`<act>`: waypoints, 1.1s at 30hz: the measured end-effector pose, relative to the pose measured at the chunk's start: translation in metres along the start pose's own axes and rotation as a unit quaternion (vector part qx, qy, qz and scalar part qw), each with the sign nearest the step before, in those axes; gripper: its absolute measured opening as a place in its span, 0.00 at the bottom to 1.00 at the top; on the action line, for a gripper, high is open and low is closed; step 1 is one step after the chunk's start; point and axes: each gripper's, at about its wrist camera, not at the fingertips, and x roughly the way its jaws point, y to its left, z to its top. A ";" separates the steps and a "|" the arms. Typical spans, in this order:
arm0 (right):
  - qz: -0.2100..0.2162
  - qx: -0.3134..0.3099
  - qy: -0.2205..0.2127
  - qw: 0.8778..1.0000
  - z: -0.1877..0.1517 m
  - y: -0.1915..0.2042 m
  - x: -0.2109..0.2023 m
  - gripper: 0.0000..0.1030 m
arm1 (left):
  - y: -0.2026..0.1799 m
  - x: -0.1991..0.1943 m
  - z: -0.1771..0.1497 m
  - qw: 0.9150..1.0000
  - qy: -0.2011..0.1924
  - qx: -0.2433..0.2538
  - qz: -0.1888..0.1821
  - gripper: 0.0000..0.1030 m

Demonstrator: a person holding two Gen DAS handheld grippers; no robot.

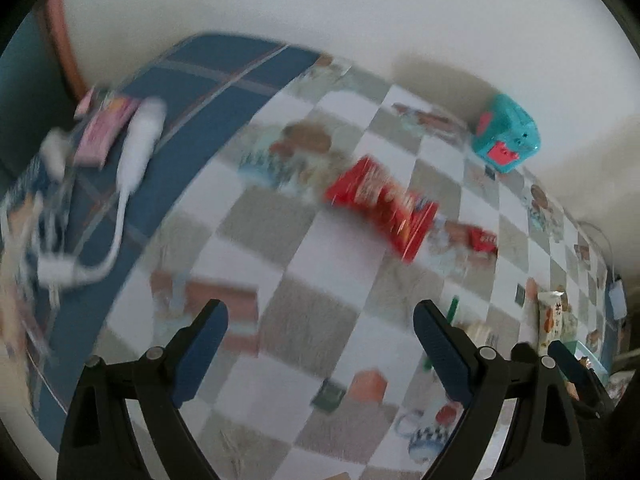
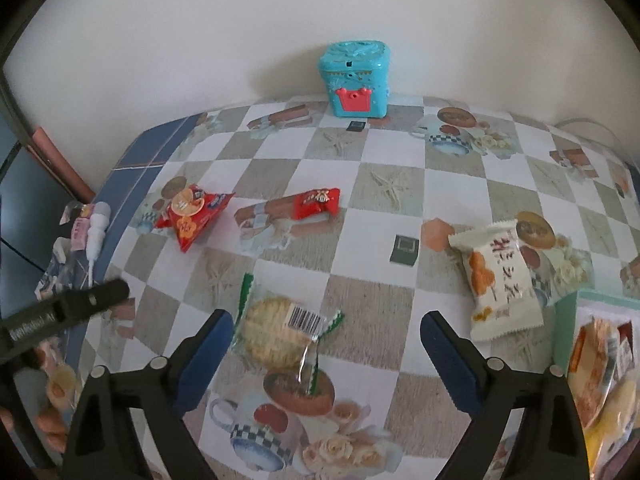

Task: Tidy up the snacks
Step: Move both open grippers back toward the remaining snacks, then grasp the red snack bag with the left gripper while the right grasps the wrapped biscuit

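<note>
Both grippers' fingers are gaping empty; right gripper (image 2: pixel 326 354) should be straddling the cracker (image 2: pixel 276 334) squarely before pinching.

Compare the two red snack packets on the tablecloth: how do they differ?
The triangular red packet is larger, puffed into a pointed shape, with a round orange-and-cream label. The small red packet is a flat rectangular pillow pack carrying a small printed picture. It lies nearer the table's middle, the triangular one nearer the blue border. Both lie loose, untouched.

A glossy, smooth printed tablecloth (image 2: pixel 392 196) is seen. At its twelve o'clock edge, a shiny plastic box (image 2: pixel 356 80). Crinkled glossy film wraps the red packet (image 2: pixel 192 216) at ten o'clock — and the clear-wrapped cracker (image 2: pixel 280 332).
</note>
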 end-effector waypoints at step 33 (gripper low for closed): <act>-0.065 -0.049 0.036 0.996 -0.006 0.031 0.055 0.37 | -0.010 0.094 0.055 0.995 0.050 0.076 0.039 0.63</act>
